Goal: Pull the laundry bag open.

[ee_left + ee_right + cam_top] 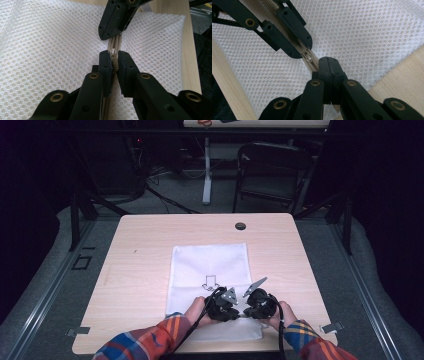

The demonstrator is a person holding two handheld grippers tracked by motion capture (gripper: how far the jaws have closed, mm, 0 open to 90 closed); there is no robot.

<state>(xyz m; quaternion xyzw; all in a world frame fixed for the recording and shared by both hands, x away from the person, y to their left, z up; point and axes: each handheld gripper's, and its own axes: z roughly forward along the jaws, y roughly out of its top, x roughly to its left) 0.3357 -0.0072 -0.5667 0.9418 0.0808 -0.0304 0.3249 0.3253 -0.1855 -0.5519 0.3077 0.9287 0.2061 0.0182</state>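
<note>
A white mesh bag (210, 262) lies flat on the wooden table (140, 240), with its beige zipper (114, 43) along the near edge. My left gripper (231, 310) is shut on the zipper slider (113, 54), whose metal pull shows between the jaws. Facing it, just beyond the slider, my right gripper (250, 309) is shut on the zipper tape (314, 63). In the right gripper view its jaws (328, 65) are pressed together, and the left gripper (297, 53) holds the slider just ahead. In the left gripper view the right gripper (110, 37) clamps the tape.
A black arrow mark (210, 282) is printed on the bag. A dark cable hole (240, 226) sits near the table's far edge. A black chair (272, 170) and a desk leg (206, 170) stand behind the table. Bare wood lies left and right of the bag.
</note>
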